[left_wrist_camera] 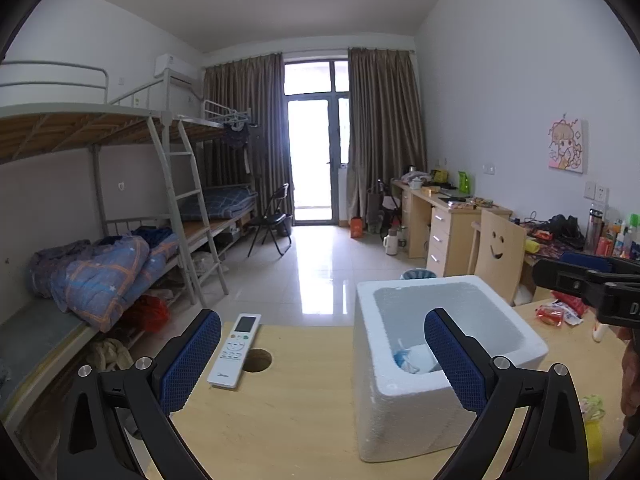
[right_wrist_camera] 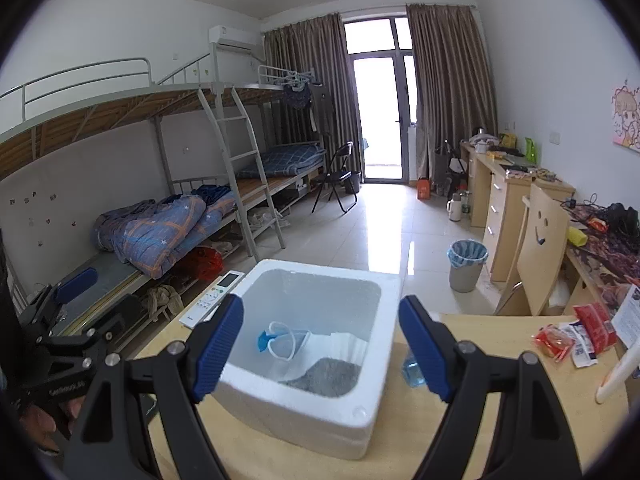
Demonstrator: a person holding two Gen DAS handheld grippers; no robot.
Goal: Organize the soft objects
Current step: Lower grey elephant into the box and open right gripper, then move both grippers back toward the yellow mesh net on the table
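Tongs on your right hand stand wide apart with nothing between the blue pads, poised just over the near rim of the white foam box, which sits on the wooden counter. Look down into that box from the right wrist view: a face mask with a white ear loop and a blue tab lies on the bottom, a folded white cloth sits beside it, and a grey piece lies against the near wall. Your left tongs are spread wide too, empty, level with the box, one pad in front of its opening and the other out over the bare counter. A white remote control rests to the left of the box, next to a round cable hole in the counter. Over on the right side of the counter you have red snack packets lying loose, well apart from the box, and a small clear blue thing just beside the box's right wall, partly hidden behind your right pad. Your fingers show at the lower left edge, wrapped round the left handle
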